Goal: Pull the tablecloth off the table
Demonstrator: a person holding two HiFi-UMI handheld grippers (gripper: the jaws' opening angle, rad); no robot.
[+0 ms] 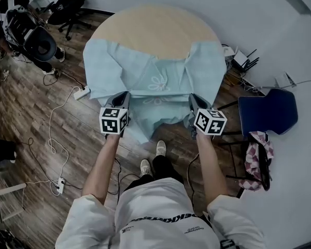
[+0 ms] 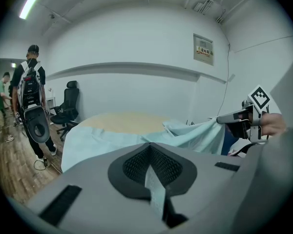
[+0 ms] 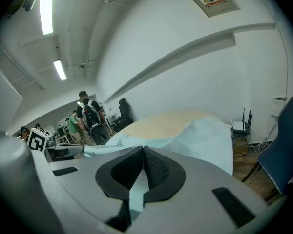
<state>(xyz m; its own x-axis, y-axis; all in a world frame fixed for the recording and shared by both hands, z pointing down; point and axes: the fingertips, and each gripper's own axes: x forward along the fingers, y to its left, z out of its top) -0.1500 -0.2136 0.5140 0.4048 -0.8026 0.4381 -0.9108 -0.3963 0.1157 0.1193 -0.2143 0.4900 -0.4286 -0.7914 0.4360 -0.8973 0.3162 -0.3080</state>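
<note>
The pale blue fabric tablecloth [image 1: 155, 71], half off the round wooden table [image 1: 155, 27], is pinched by left gripper [image 1: 122, 96] and right gripper [image 1: 193, 98]; pulled unevenly, it could be torn free.

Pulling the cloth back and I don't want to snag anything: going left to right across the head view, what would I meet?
power strip → left gripper → flower print on the tablecloth → right gripper → blue chair

A: Cloths on the round light-wood table [image 1: 155, 27]?
B: One pale blue fabric tablecloth [image 1: 155, 77].
A: Grippers at the table's near edge?
B: Two: left gripper [image 1: 123, 95], right gripper [image 1: 193, 97]. Right of table: one blue padded chair [image 1: 267, 110]. Left: two white power strips [image 1: 82, 92] [image 1: 59, 184].
</note>
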